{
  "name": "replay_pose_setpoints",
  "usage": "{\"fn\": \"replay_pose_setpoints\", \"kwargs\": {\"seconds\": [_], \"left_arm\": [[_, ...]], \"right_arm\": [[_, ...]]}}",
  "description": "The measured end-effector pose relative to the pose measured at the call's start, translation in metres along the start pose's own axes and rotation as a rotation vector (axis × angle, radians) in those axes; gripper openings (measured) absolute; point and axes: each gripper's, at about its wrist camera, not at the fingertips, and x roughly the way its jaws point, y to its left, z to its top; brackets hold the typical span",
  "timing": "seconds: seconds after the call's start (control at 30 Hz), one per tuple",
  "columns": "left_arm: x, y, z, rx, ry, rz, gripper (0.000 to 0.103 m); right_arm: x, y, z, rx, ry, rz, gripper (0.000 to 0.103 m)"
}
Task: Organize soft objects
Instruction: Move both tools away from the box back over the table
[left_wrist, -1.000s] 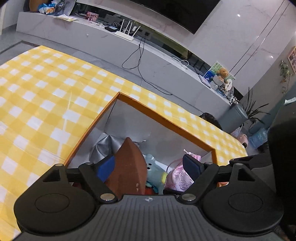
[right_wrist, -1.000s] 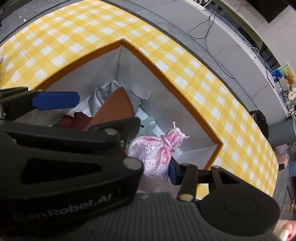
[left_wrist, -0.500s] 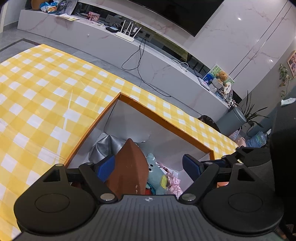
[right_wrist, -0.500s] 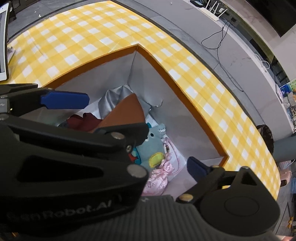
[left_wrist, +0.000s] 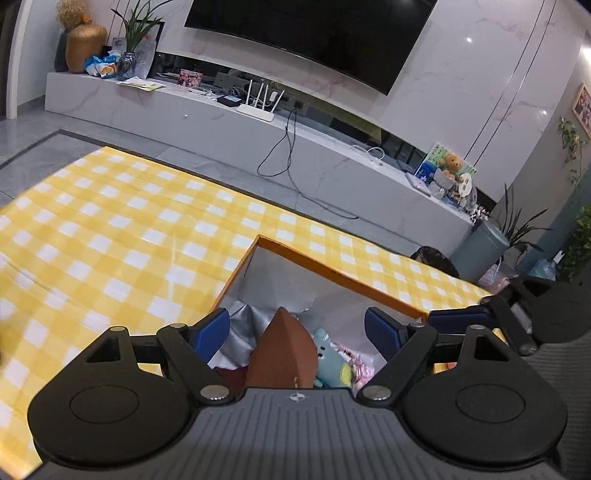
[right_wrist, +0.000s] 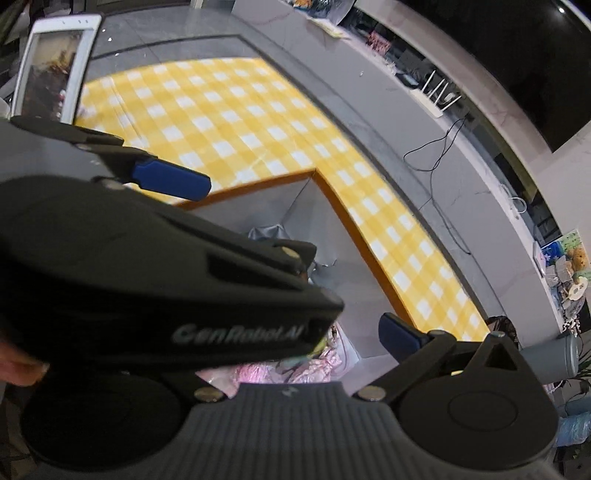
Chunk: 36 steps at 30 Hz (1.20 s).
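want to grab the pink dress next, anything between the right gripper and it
Yes. In the right wrist view the left gripper crosses in front, covering most of the pink dress in the orange-rimmed box. The right gripper is open.

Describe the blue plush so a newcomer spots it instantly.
Find the orange-rimmed box sunk into the yellow checked tablecloth. Inside, right of the upright brown piece, lies the blue plush: the only pale blue item, with a yellow-green patch, beside pink fabric.

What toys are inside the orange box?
Inside the orange box: a brown cloth, a blue plush toy, something pink and crumpled silver material. The gripper covers whatever lies lower.
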Motion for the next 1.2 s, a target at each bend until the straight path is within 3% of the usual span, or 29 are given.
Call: {"fn": "replay_pose_setpoints", "kwargs": {"seconds": [0.2,0.37,0.53,0.8,0.97,1.1,1.2], "left_arm": [[-0.025,-0.013,-0.027,0.107,0.024,0.040,0.097],[-0.057,-0.032,-0.065,0.229,0.003,0.023,0.097],[-0.078,-0.056,-0.093,0.282,0.014,-0.036,0.097],[-0.085,-0.110,-0.140,0.454,0.018,-0.113,0.097],[-0.068,-0.134,-0.164,0.486,0.086,-0.153,0.097],[-0.056,-0.147,-0.179,0.485,0.116,-0.164,0.097],[-0.048,-0.153,-0.189,0.489,0.145,-0.151,0.097]], "right_arm": [[-0.040,0.016,-0.027,-0.007,-0.075,-0.003,0.100],[-0.079,0.027,-0.072,0.029,-0.142,0.010,0.100],[-0.108,0.030,-0.128,0.112,-0.167,0.018,0.100],[-0.103,-0.003,-0.231,0.465,-0.117,-0.010,0.100],[-0.087,-0.039,-0.303,0.807,-0.048,-0.119,0.100],[-0.071,-0.065,-0.338,0.988,-0.045,-0.198,0.100],[-0.052,-0.081,-0.347,1.049,-0.067,-0.211,0.100]]}}
